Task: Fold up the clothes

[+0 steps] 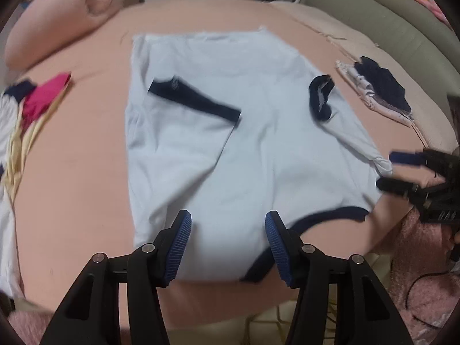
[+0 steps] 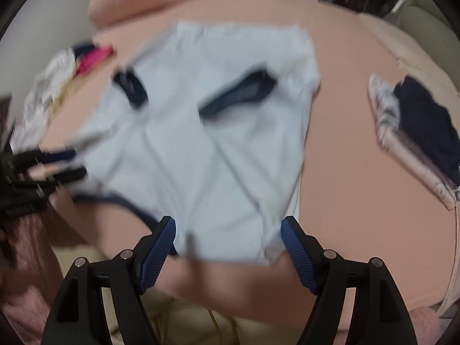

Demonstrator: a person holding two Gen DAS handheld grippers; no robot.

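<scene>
Centrally on the pink bed (image 1: 86,155), a white shirt (image 1: 230,149) lies spread flat, collar end toward the near edge, hem toward the far edge. Navy trim runs along the neckline (image 1: 322,215) at the near edge. Both sleeves are folded inward onto the body: one navy cuff (image 1: 195,100) lies as a diagonal band on the left half, the other cuff (image 1: 320,97) sits bunched on the right half. Creases run lengthwise down the body.

Left gripper (image 1: 228,247): jaws wide, nothing between the pads, hovering over the collar end near the near edge. Right gripper (image 2: 228,250): jaws wide, empty, over the shirt's near corner; right wrist view is motion-blurred. In the left wrist view the right gripper (image 1: 402,169) appears at the shirt's right shoulder, its fingers close to the fabric edge; contact cannot be told. In the right wrist view the left gripper (image 2: 61,164) shows at the opposite shoulder, also blurred.

Left edge of bed: a loose heap of clothes (image 1: 31,109), white, magenta, pale yellow. Right edge: a small stack (image 1: 379,92) with a navy item on top of light ones, well apart from the shirt. Far left corner: a pink pillow (image 1: 57,23). A grey-green sofa (image 1: 388,20) stands beyond the right edge. Pink fuzzy fabric (image 1: 425,273) sits below the near right corner.
</scene>
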